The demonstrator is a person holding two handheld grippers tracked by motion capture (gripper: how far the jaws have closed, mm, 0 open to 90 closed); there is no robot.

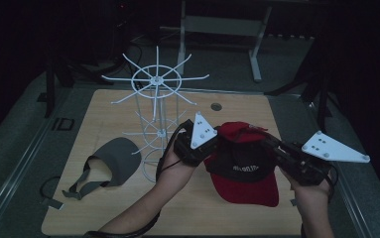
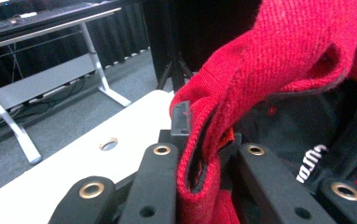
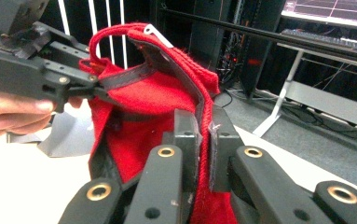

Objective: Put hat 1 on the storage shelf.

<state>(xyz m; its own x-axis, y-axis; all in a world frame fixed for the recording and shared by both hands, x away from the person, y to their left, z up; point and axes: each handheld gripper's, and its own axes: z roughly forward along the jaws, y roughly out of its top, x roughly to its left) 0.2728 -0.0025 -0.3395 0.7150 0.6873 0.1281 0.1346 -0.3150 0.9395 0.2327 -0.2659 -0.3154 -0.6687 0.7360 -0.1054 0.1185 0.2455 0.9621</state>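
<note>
Left hand (image 1: 175,171): seen entering from the bottom of the high view, wrapped round the left gripper (image 1: 208,146); a cable trails back along the forearm.
Left gripper: jaws closed on a fold of the red cap's (image 1: 242,163) rim; in the left gripper view the knit edge (image 2: 199,154) is pinched between them.
Right hand (image 1: 312,196): seen at the lower right of the high view, holding the right gripper (image 1: 269,144).
Right gripper: jaws clamped on the cap's opposite rim; in the right gripper view the red edge with its grey inner band (image 3: 203,140) is held between them.
Red cap: held up between the two grippers, above the right half of the surface (image 1: 103,208); brim turned toward the person, white lettering on the dark front panel, too blurred to be read.
Grey visor (image 1: 109,166): laid flat on the left part of the surface, well apart from the cap, straps spread toward the near edge.
White wire rack (image 1: 155,99): stood upright behind the left gripper, spokes radiating from a top ring.
Round hole (image 1: 216,106): seen in the surface toward the far edge.
Background: a metal-legged bench (image 1: 222,29) stands on the floor beyond the surface, in dim light.
</note>
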